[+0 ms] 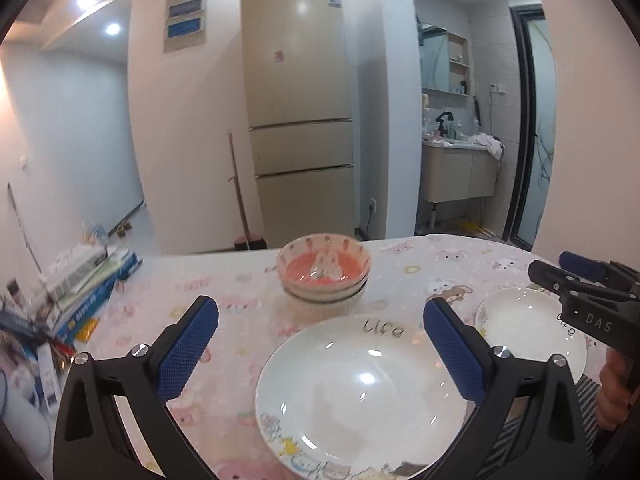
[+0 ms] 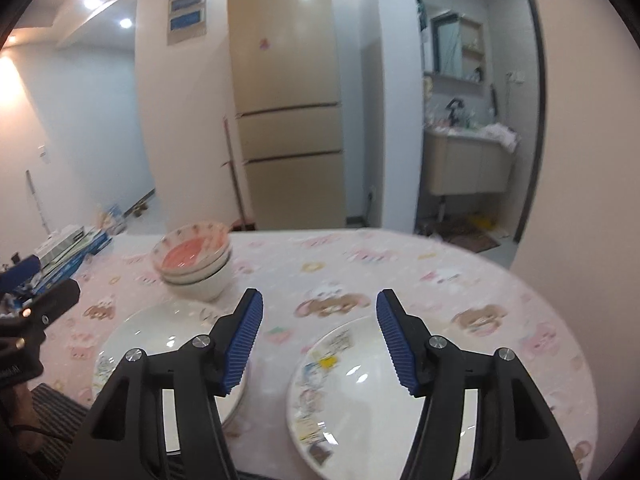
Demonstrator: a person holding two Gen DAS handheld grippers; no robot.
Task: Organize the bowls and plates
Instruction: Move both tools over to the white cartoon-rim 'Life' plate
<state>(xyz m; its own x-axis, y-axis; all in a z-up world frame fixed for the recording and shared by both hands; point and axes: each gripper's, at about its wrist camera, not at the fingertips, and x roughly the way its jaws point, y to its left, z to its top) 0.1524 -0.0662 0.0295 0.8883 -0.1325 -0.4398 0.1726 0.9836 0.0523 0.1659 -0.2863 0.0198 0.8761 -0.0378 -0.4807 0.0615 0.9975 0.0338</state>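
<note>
A stack of bowls point(image 1: 324, 276) point(image 2: 194, 258), the top one pink inside, stands on the pink cartoon tablecloth point(image 1: 224, 276) toward the far side. Nearer lies a large white plate point(image 1: 360, 396) point(image 2: 160, 332) with a printed rim. A smaller white plate point(image 1: 528, 328) point(image 2: 352, 384) lies to its right. My left gripper point(image 1: 320, 308) hovers above the large plate, jaws wide open and empty. My right gripper point(image 2: 320, 300) hangs over the smaller plate, open with nothing between its blue pads. Each gripper shows at the edge of the other's view: the right gripper point(image 1: 554, 266) and the left gripper point(image 2: 44, 284).
Boxes and clutter point(image 1: 80, 280) pile up at the table's left end. The table's far edge point(image 1: 224, 254) faces a beige fridge point(image 1: 300, 120); a bathroom doorway point(image 1: 460, 160) opens to the right. A hand point(image 1: 616, 392) holds the right gripper's handle.
</note>
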